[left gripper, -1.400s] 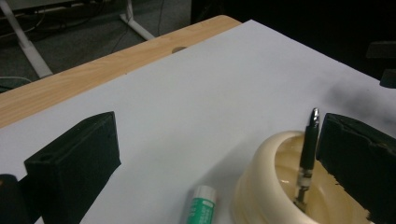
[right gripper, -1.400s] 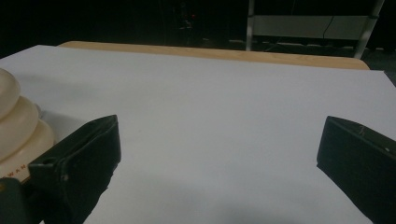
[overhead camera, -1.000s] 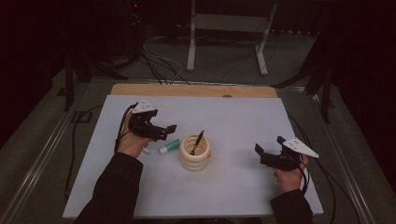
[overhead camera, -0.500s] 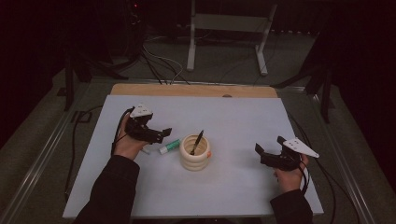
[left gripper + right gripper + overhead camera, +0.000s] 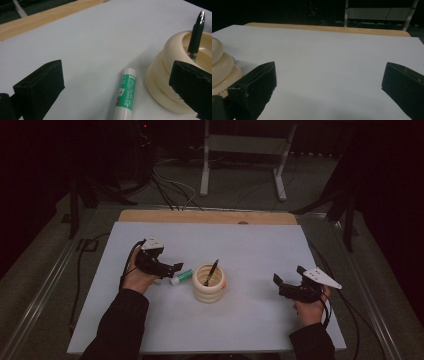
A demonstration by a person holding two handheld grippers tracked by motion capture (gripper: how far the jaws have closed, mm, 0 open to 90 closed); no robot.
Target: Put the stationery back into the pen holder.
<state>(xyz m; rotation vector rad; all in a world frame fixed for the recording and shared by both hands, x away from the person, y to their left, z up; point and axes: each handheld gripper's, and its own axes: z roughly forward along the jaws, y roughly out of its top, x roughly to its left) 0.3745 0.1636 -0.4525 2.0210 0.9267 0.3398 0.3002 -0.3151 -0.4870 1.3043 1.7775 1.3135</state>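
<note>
From the high view, your left gripper (image 5: 172, 268) sits just left of the green-and-white glue stick (image 5: 181, 277), which lies flat on the white sheet (image 5: 260, 250) just beside the cream ribbed holder (image 5: 209, 284), while a black pen (image 5: 210, 272) already stands tilted inside that holder. I judge the job as partly done: one item is in the cup, the stick is not yet picked up, and the grasp, lift and drop into the cup are left. Your right gripper (image 5: 281, 285) rests well apart on the right side of the sheet with nothing in it; this view is too small to settle how wide either pair of jaws stands, though it alone lays out both hands, the wooden board edge (image 5: 207, 217) behind the sheet and the metal stand (image 5: 245, 145) on the floor beyond. In the left gripper view, your left gripper (image 5: 117, 87) has its jaws wide apart, with the glue stick (image 5: 125, 96) lying between them on the sheet, clear of both, its white cap pointing away from you; the holder (image 5: 162, 80) sits behind the right-hand jaw, and the pen (image 5: 196, 37) leans on its rim, detail the overhead picture cannot give. In the right gripper view, your right gripper (image 5: 329, 87) is likewise spread open over bare sheet, gripping nothing, with the holder (image 5: 222, 67) at the left edge and some small lettering near its base that is too small to read.
</note>
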